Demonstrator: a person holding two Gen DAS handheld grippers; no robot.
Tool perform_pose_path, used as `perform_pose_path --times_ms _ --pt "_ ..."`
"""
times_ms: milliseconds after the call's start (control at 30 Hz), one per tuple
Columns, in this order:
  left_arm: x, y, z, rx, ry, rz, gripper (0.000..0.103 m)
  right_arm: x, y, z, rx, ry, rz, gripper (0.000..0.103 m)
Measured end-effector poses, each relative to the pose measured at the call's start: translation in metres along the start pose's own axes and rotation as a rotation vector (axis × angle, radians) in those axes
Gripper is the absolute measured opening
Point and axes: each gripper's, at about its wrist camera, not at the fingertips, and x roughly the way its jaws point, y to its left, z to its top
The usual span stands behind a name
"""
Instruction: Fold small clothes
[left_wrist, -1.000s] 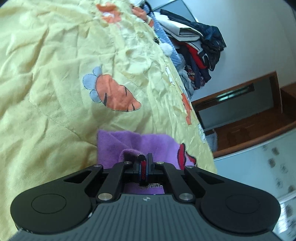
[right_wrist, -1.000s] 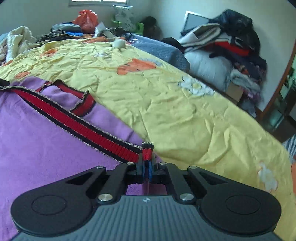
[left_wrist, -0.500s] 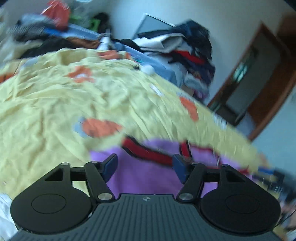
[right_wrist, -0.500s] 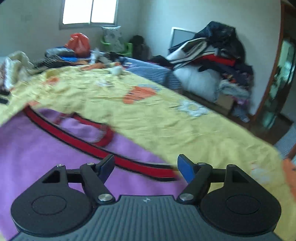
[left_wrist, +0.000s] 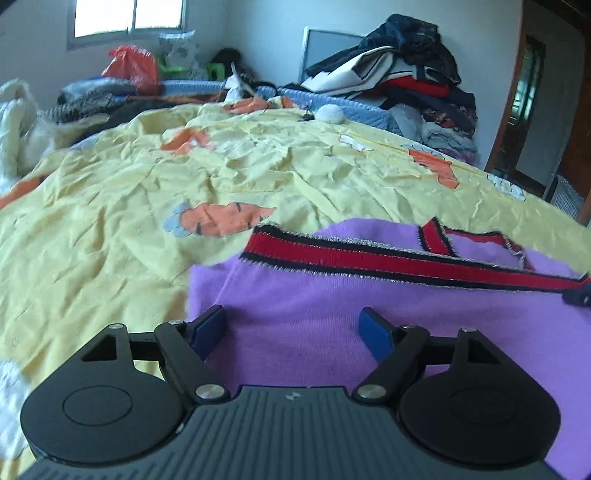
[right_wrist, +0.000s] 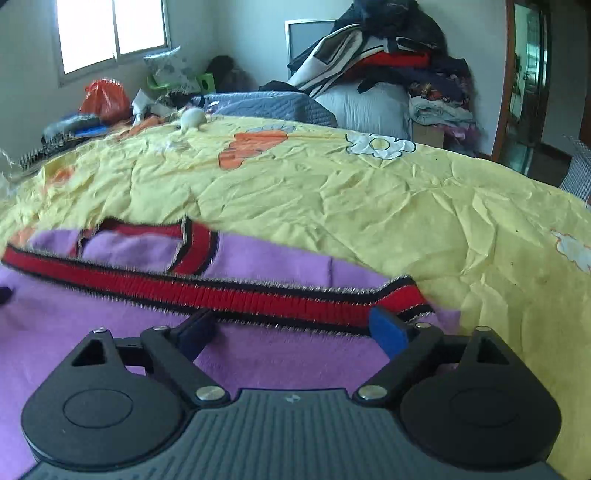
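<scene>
Nearest me, my left claw (left_wrist: 293, 328) is spread wide and grips nothing, hanging over the purple garment (left_wrist: 332, 317). My right claw (right_wrist: 291, 330) gapes the same, its blue pads (right_wrist: 388, 330) at the red-and-black trim band (right_wrist: 221, 290). The garment lies flat on the yellow bedspread (right_wrist: 332, 192). Farther back I see an orange bag (right_wrist: 103, 96) and a clothes pile (left_wrist: 406, 77) against the wall.

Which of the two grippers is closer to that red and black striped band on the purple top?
Right. The right gripper hovers open at the striped band; the left gripper, also open, sits farther back over plain purple fabric.
</scene>
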Motion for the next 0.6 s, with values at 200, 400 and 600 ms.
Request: perform_pose_path --times_ms 200,400,600 --pt "-0.036 -0.008 -0.014 -0.015 0.008 0.033 0.088 -0.053 0.025 -0.019 0.021 -0.046 0.047 0.098" --pt "-0.033 -0.029 -0.044 0.007 0.015 0.135 0.100 -0.064 0.057 -0.053 0.038 0.005 0.037 0.101" --pt "-0.032 -0.018 -0.049 -0.044 0.022 0.128 0.103 -0.066 0.052 -0.069 -0.048 -0.032 -0.028 0.103"
